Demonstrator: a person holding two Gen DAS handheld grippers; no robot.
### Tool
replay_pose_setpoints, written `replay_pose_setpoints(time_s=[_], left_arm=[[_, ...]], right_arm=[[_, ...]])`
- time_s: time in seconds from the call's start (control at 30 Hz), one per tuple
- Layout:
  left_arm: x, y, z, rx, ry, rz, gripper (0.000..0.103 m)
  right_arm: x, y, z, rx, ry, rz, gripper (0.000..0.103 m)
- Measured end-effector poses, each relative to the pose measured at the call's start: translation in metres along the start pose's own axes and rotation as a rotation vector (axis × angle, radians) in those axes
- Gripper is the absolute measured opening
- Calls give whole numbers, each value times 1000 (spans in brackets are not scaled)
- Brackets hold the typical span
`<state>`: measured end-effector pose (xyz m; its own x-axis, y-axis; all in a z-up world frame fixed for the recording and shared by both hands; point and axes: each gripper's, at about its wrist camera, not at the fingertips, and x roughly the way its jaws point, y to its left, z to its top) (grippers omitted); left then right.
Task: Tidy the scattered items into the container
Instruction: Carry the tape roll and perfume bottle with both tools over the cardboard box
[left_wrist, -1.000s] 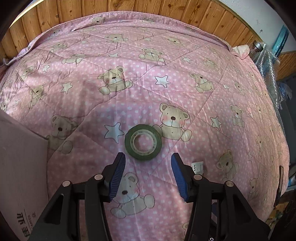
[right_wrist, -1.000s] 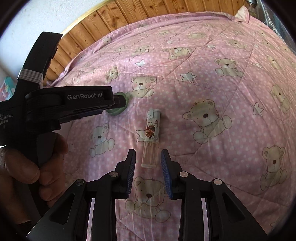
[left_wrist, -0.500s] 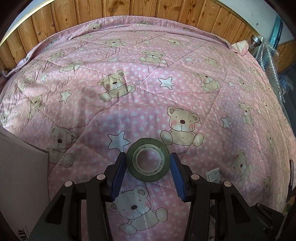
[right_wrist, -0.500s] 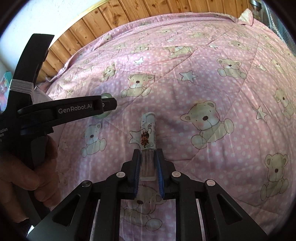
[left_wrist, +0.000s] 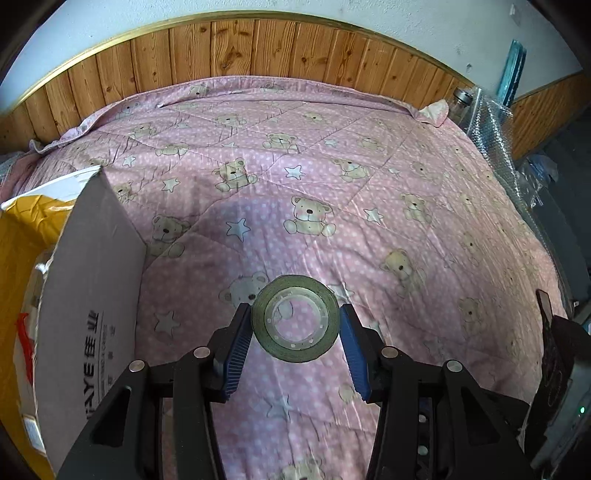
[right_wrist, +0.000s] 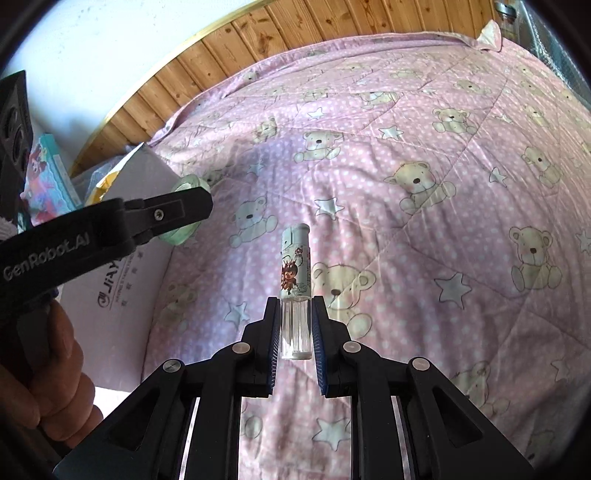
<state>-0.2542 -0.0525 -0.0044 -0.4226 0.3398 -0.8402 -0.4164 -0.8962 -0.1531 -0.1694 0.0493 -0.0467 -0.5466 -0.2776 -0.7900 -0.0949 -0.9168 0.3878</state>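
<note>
Above the bear-print quilt, the left gripper clamps a tape roll and the right gripper a lighter (both lifted clear), so carrying them over the cardboard box comes next.

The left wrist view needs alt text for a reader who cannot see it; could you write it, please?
The left gripper holds a green tape roll between its blue fingers, lifted above a pink teddy-bear quilt. A cardboard box stands at the left.
</note>
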Motion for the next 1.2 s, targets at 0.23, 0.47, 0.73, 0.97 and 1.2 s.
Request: replay_pose_setpoints(time_s=[0.23, 0.47, 0.73, 0.97, 1.2], left_arm=[[-53, 13, -41, -47, -34, 8, 49], [-86, 36, -78, -106, -46, 61, 49], [-117, 54, -100, -147, -90, 144, 49], [-143, 64, -107, -164, -134, 157, 49], [-160, 75, -111, -192, -163, 156, 49]], right_arm=[[-26, 30, -24, -44, -1, 46, 17], [-44, 57, -46, -99, -5, 82, 17], [-58, 85, -60, -165, -1, 113, 17], [-71, 110, -65, -211, -17, 138, 17], [-80, 134, -66, -254, -25, 160, 17]])
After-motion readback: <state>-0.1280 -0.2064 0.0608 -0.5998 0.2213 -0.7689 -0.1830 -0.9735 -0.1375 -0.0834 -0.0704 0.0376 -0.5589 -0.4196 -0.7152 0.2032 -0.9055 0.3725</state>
